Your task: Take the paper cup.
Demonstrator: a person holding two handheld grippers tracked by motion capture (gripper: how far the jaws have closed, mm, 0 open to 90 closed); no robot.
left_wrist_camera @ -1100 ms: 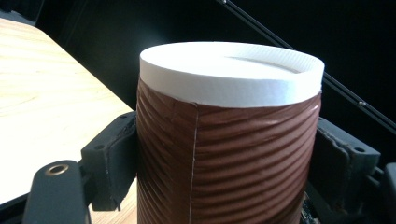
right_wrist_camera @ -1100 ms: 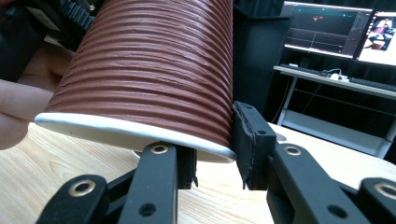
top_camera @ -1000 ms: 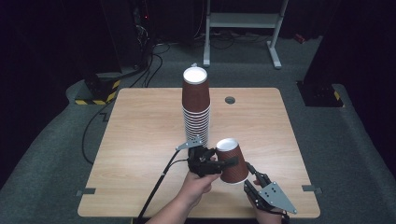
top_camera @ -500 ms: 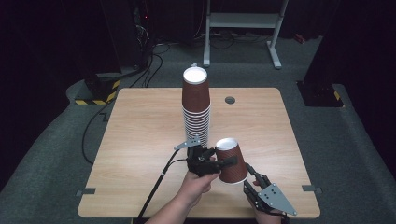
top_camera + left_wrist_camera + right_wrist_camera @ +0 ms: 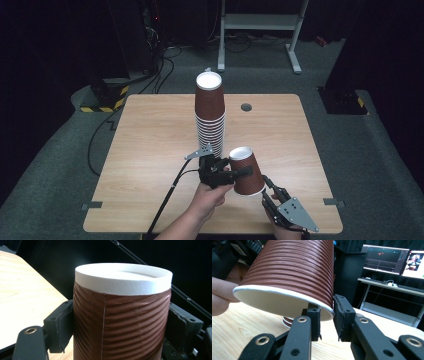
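Left gripper clamps a ribbed brown paper cup, upside down, at lower centre; right gripper, jaws parted, straddles its rim; cup stack stands behind.

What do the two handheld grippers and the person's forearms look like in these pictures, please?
Both grippers are black, each with two blocky jaws lined with dark pads and pinned by brass-coloured rivets. The left gripper trails a black cable; each carries a grey three-cornered plate, as on the right gripper. The forearms are bare, with no sleeves visible.
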